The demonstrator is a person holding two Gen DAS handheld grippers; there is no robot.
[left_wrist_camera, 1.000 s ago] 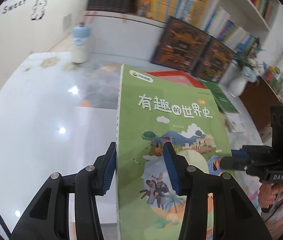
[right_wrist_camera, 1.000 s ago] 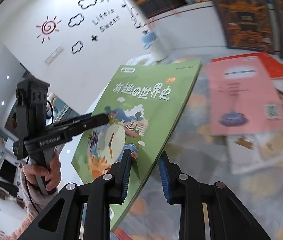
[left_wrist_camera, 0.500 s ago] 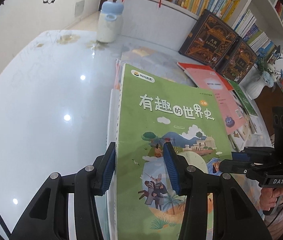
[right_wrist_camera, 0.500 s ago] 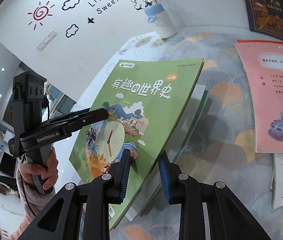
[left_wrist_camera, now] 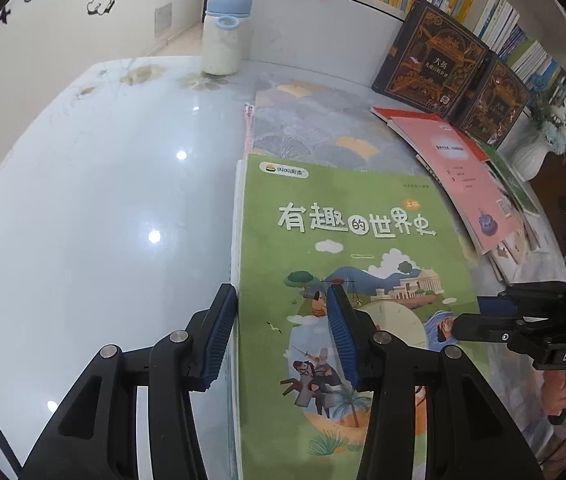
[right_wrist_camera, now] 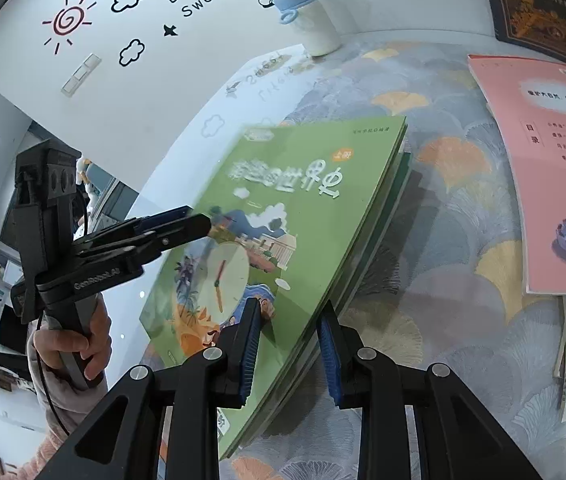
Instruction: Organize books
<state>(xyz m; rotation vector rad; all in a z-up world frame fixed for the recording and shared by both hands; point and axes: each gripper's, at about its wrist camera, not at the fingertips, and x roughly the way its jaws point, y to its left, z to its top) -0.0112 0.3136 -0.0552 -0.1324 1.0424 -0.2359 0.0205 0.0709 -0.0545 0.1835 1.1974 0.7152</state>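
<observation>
Both tongs clamped the thin green illustrated paperback book (left_wrist_camera: 347, 264): my left gripper (left_wrist_camera: 281, 330) on its spine edge at lower centre, my right gripper (right_wrist_camera: 289, 354) on its lower edge, jaws narrow. Book sat mid-frame atop other books on the patterned table mat (right_wrist_camera: 435, 208).

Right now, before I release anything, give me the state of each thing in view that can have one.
green book: closed, gripped from both sides, low over a stack; whether it rests on it is unclear.
left gripper: shut on the green book's spine edge.
right gripper: shut on its opposite edge.
pink book: closed, lying flat.
bottle: upright, lid on.
two dark books: closed, leaning against the shelf.
</observation>
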